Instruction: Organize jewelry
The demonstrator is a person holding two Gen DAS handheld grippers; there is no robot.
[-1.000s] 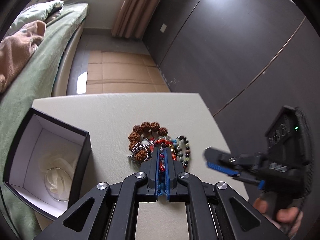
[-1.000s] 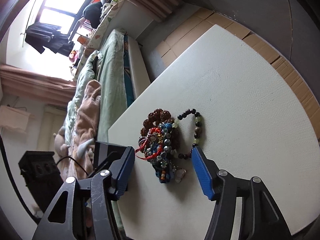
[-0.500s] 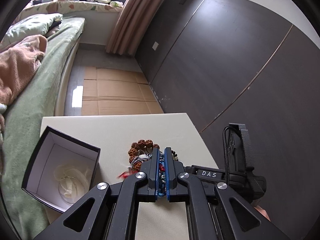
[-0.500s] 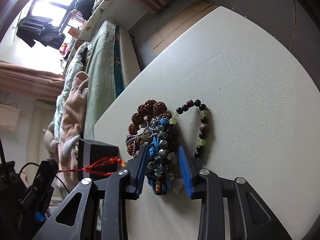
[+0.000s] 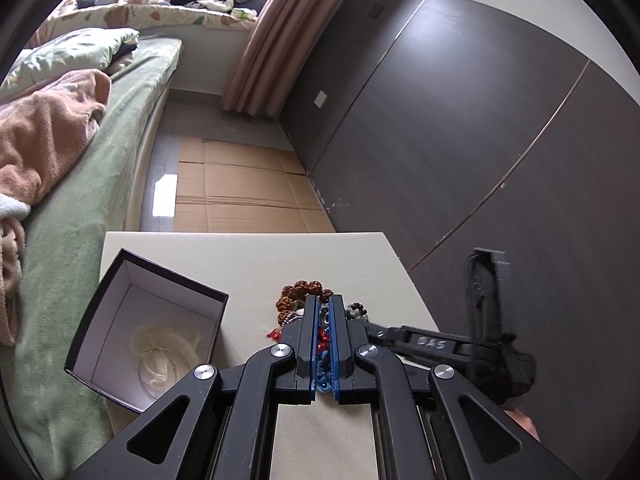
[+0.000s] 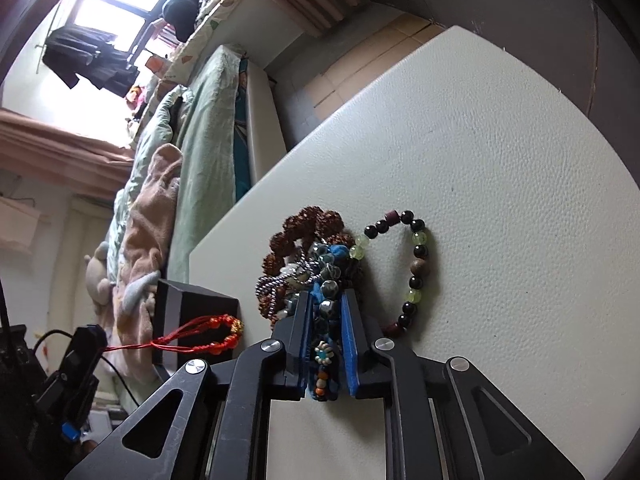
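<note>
Left gripper (image 5: 325, 312): jaws drawn narrow, pinching a red cord bracelet with red beads (image 6: 218, 334) between the blue pads; red beads and blue braid show in the slit between the fingers. In the right wrist view the red bracelet hangs stretched in the air from this gripper, clear of the table.

Right gripper (image 6: 326, 308): jaws nearly together, clamped on a blue braided bracelet with grey and glass beads (image 6: 326, 280) that runs down between its fingers, an orange and white bead end hanging below them.

Jewelry pile (image 6: 308, 252): on the white table (image 6: 500, 168), at the tips of both grippers. It holds a brown rudraksha seed bracelet (image 6: 308, 222) on the far side, a silver chain (image 6: 276, 280) tangled to the left of the right gripper, and the blue bracelet on top.

Black and green bead bracelet (image 6: 414, 264): lies flat in an open loop just right of the right gripper's fingers, touching the pile at its green beads.

Black gift box (image 5: 120, 272): lidless, white-lined, standing on the table left of the left gripper and near the pile. Inside lies crumpled cream fabric or paper (image 5: 164, 348) with a clear round piece at the bottom; I cannot tell what that piece is.

Bed with green sheet (image 5: 80, 184): beyond the table's left edge.
</note>
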